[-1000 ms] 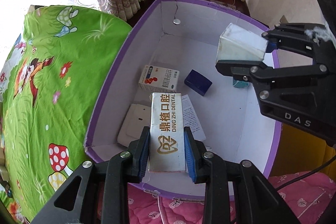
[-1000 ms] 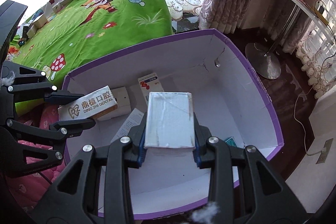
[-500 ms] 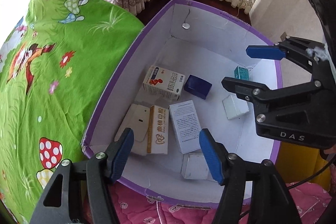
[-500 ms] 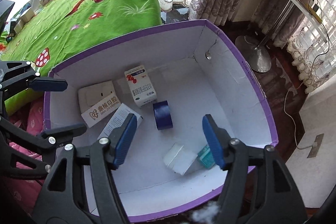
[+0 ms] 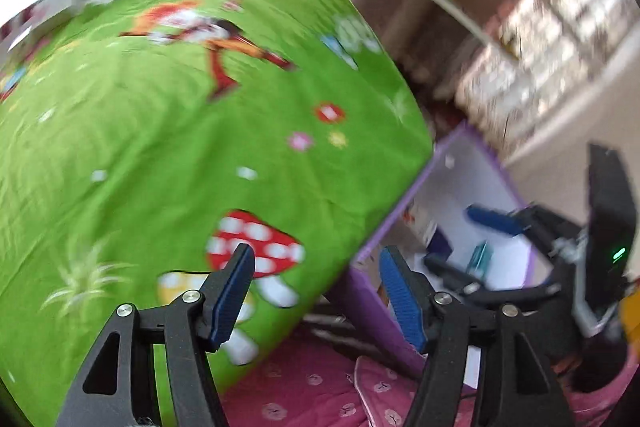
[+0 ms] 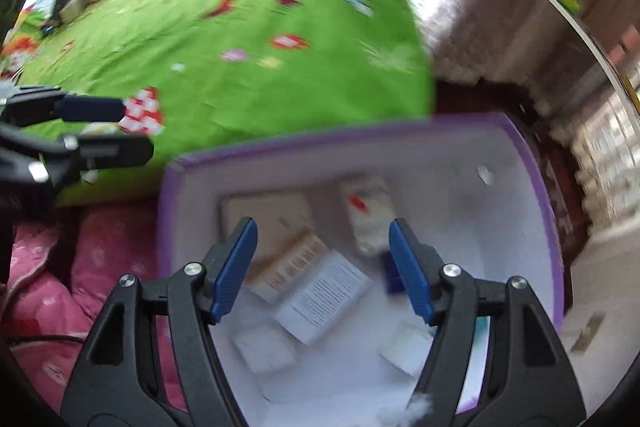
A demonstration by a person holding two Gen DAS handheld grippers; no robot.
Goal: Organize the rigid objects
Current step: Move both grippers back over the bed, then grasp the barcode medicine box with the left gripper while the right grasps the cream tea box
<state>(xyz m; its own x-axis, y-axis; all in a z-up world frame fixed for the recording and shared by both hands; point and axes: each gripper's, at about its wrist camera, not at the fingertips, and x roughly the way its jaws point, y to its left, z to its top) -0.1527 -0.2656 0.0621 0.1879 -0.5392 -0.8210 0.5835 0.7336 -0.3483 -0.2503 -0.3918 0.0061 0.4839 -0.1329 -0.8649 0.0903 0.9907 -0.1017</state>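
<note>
Both views motion-blurred; left hand-held gripper [image 5: 316, 291] jaws apart, nothing between pads, over green bedspread [image 5: 180, 131] near mushroom print, purple-rimmed box [image 5: 400, 323] off to its right; right hand-held gripper [image 6: 322, 265] jaws opening, empty, above box interior; small cartons lie loose on box floor: red-and-white carton [image 6: 366, 213], tan carton [image 6: 288, 263], white text-printed box [image 6: 324, 297], dark blue box [image 6: 390, 277], plain white boxes [image 6: 264, 347] at near edge; pink quilt [image 6: 48, 291] left of box.
</note>
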